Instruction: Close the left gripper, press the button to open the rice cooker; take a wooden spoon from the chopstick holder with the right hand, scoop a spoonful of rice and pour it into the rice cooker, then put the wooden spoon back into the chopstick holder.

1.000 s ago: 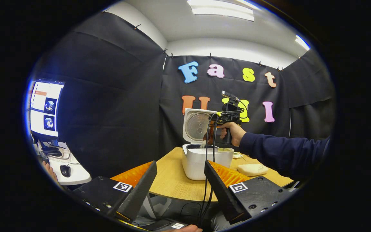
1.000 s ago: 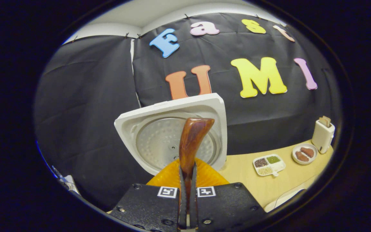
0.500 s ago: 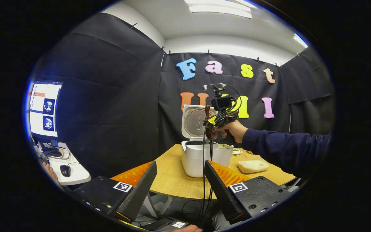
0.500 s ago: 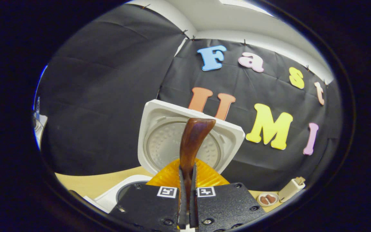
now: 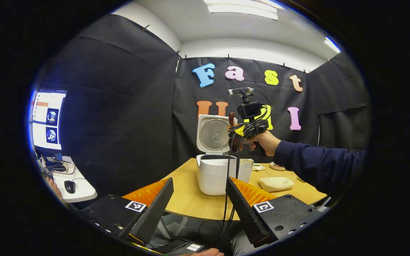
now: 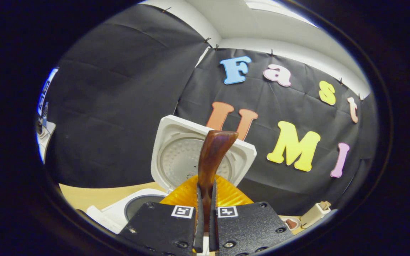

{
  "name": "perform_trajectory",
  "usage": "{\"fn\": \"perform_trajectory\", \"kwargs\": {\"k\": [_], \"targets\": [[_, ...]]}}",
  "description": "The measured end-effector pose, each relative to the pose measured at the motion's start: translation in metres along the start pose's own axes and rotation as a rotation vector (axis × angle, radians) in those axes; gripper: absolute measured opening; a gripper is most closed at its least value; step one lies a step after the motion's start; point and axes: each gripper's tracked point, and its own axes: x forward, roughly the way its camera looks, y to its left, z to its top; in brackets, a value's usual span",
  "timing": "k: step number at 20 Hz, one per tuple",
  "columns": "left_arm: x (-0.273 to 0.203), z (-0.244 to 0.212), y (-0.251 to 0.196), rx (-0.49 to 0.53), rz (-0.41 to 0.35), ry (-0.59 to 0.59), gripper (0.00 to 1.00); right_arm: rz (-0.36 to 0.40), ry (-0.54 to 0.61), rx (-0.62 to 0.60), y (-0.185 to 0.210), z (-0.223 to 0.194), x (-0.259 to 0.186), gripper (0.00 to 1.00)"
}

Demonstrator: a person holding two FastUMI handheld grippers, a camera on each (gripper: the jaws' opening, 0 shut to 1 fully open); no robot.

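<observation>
The desk [image 5: 190, 199] lies ahead of my left hand-held gripper [image 5: 199, 204], its near edge partly hidden behind my two spread fingers, which grip nothing. On it, straight ahead between those fingers, stands the rice cooker [image 5: 219, 174] with its lid [image 5: 213, 134] raised upright; from here I cannot see into the pot.

Above and just right of the cooker, my right hand [image 5: 265, 142] holds the right hand-held gripper [image 5: 232, 133] in the air, with dark cables hanging from it across the cooker's front. Its fingers are hard to make out from this side.

In the right gripper view, the right hand-held gripper [image 6: 205, 213] is clamped on the handle of the wooden spoon [image 6: 212, 156], both fingers pressing it. The spoon stands up from between the fingers, and its lower part is hidden between them. Beyond the spoon is the open lid [image 6: 176, 156], and below and to the left of my fingers the cooker's rim [image 6: 133, 204] is cut off by the gripper body.

Far to the lower right of that gripper, a pale upright holder [image 6: 313, 214] and a small dish [image 6: 290, 223] sit at the desk's edge, too small to make out.
</observation>
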Motion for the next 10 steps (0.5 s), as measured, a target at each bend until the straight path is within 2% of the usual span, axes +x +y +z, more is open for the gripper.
{"fn": "perform_trajectory", "kwargs": {"k": [10], "targets": [[0.013,0.003,-0.023,0.037,0.011,0.002,0.94,-0.065,0.007,0.154,-0.107,-0.01,-0.062,0.12]]}}
